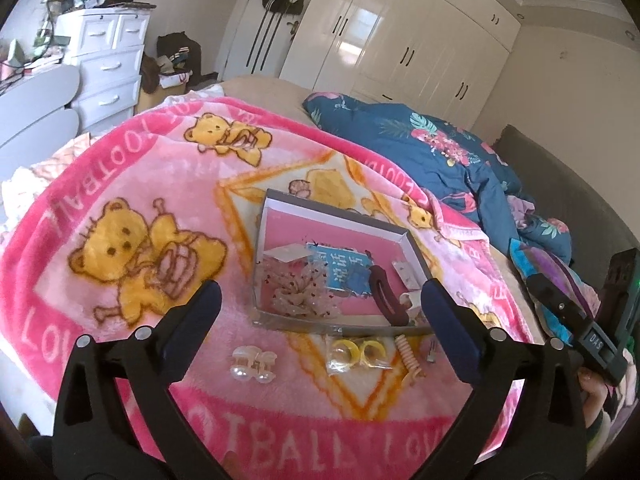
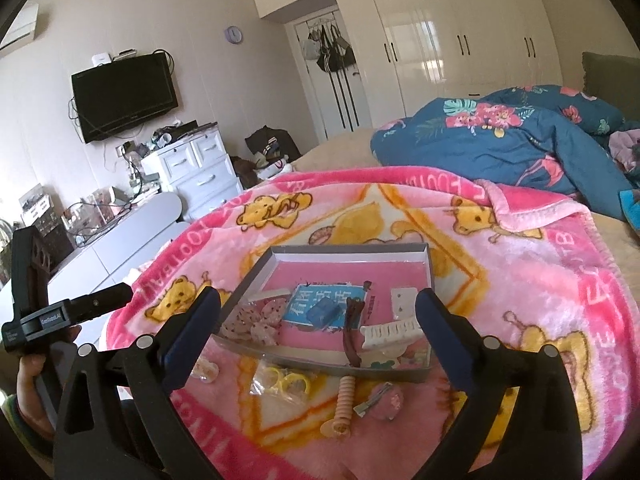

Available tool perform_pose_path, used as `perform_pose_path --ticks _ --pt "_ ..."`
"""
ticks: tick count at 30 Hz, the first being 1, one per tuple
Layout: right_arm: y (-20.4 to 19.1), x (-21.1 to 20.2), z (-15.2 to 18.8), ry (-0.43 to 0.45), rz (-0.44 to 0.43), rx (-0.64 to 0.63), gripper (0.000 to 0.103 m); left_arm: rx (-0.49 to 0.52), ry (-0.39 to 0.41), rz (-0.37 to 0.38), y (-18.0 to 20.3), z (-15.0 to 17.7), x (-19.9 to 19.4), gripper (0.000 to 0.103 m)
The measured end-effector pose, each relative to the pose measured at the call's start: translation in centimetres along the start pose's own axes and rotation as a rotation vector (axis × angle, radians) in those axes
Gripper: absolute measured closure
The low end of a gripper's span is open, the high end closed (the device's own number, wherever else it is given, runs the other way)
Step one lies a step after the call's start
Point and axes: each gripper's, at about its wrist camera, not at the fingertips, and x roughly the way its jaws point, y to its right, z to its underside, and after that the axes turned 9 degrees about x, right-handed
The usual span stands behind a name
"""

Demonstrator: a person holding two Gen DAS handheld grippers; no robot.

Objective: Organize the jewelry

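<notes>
1. Jewelry tray [image 1: 408, 236], grey-walled, pink-floored, sits on the pink blanket [image 1: 120, 184] at twelve o'clock from both tongs.
2. Left tongs [image 1: 320, 300] gape wide, empty.
3. Right tongs [image 2: 318, 310] likewise gape, empty.

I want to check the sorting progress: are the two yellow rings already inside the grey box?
No, the yellow rings lie in a clear packet on the pink blanket, just outside the near wall of the grey box.

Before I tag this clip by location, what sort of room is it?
A bedroom, most likely: a bed with a pink bear blanket and rumpled blue floral duvet, a wall of white wardrobes, and a white drawer chest.
</notes>
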Motion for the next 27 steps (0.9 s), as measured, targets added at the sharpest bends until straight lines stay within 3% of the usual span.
perform_pose_path --ticks 14,27 --pt "-0.4 -2.6 0.6 0.014 0.002 -0.029 0.006 0.044 -0.008 -0.041 0.4 1.0 -1.9 0.01" --pt "0.7 -2.1 3.1 -0.061 0.017 -0.022 0.006 0.062 -0.08 -0.095 -0.9 3.3 -0.8 0.01"
